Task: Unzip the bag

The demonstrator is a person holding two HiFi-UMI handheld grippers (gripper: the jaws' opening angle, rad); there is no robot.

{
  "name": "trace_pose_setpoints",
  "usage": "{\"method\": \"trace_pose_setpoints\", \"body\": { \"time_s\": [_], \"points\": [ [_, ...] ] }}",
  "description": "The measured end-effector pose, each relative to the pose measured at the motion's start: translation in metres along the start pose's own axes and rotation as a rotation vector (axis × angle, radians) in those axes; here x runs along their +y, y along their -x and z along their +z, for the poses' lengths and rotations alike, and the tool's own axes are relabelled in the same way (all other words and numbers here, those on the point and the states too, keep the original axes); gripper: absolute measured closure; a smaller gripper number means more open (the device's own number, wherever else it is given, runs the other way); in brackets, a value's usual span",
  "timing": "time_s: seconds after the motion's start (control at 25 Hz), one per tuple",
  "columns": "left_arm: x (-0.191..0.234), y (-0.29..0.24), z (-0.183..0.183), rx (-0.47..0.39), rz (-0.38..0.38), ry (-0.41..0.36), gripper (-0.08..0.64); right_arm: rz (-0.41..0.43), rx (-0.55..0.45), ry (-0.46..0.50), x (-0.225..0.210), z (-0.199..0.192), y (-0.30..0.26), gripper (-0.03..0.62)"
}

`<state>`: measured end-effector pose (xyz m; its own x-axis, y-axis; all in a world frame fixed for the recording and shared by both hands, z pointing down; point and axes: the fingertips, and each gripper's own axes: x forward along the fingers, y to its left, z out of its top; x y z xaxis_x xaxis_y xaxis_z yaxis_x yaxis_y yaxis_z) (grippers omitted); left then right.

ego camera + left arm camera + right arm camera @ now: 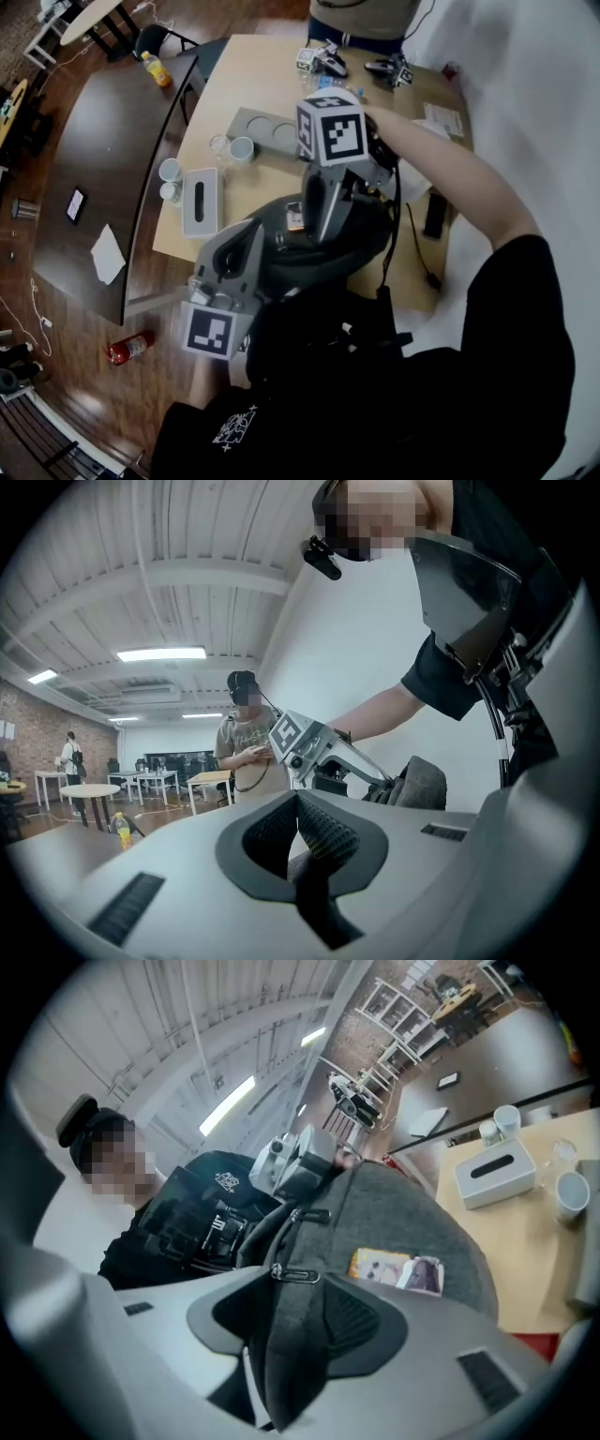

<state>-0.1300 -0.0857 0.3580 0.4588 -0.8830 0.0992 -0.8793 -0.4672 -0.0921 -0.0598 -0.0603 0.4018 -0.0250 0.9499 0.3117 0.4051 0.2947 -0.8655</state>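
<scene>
A dark grey bag [361,239] lies at the near edge of the wooden table [253,84]. My right gripper [323,214] points down onto its top. In the right gripper view that gripper [298,1321] is open, and a ridge of the bag's fabric [412,1213] runs up between the pads. A metal zipper pull [296,1275] lies just past the jaw tips, with a second pull [309,1215] farther along. My left gripper [251,246] sits at the bag's left end. In its own view it [300,822] is shut, with dark fabric between the jaws.
A picture card [294,217] is on the bag. Behind it on the table are a tissue box [200,201], cups [242,148], a grey tray [267,129] and spare grippers [323,61]. A person [361,19] stands at the far end. A dark table [103,150] is at left.
</scene>
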Motion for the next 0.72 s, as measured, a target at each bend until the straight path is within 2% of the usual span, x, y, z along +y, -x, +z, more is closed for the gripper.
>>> {"method": "trace_pose_setpoints", "body": {
  "time_s": [0.24,0.36,0.48,0.72],
  "points": [
    [-0.002,-0.001,0.002,-0.004,0.002,-0.012,0.560,0.005,0.065,0.019,-0.002,0.000,-0.005,0.364],
    [-0.002,-0.001,0.000,0.001,0.003,-0.013,0.560,0.010,0.102,0.060,-0.001,-0.001,-0.008,0.367],
    [0.001,-0.001,0.000,0.000,0.008,-0.002,0.560,-0.016,0.082,0.114,0.005,0.002,-0.001,0.371],
    [0.000,0.000,0.000,0.003,0.002,-0.003,0.560,-0.049,0.010,0.102,0.012,0.003,0.008,0.371]
  ]
}}
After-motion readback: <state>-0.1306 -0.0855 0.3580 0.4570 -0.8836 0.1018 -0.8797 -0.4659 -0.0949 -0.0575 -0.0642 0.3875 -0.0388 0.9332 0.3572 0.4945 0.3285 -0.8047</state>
